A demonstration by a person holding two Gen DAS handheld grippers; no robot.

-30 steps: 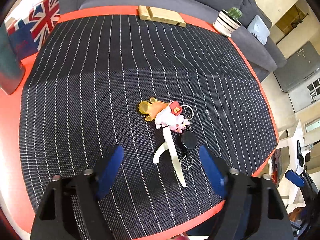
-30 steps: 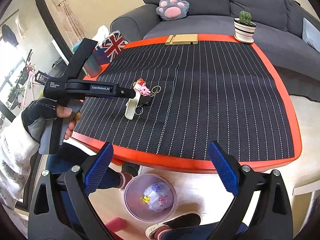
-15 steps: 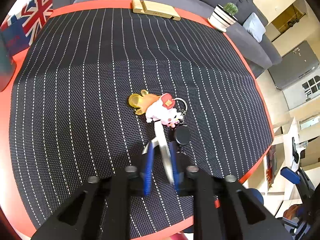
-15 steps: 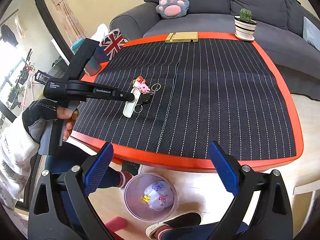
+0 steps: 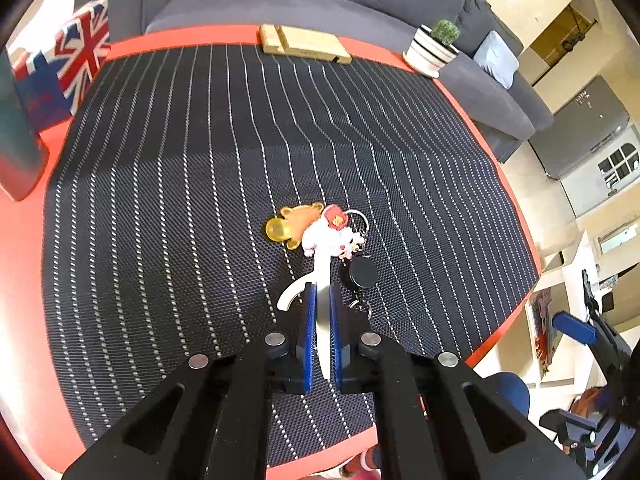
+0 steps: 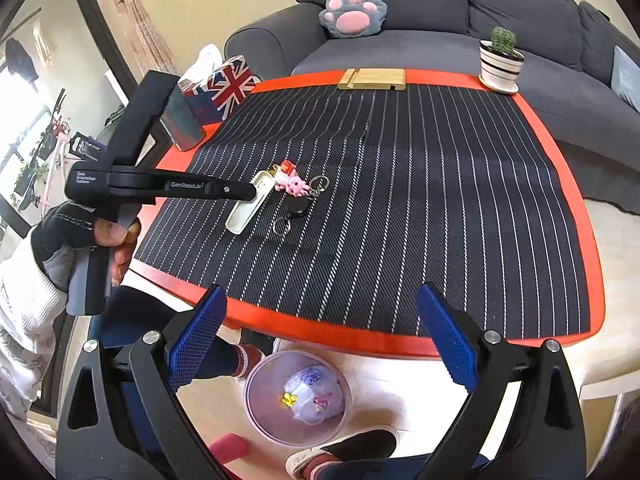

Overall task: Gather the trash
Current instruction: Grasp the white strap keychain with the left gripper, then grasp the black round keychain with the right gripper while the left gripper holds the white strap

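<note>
White plastic piece (image 5: 322,280) clamped between left tool's (image 5: 322,300) closed pads.

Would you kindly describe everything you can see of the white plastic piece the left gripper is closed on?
The white plastic piece is a long, flat, glossy strip with a rounded end and a curved prong branching off one side; from the right wrist view it looks like a shallow trough. It lies on the striped black mat, its far end against the pink-and-white keychain figure. The left gripper is shut on its middle, one blue pad on each side.
</note>
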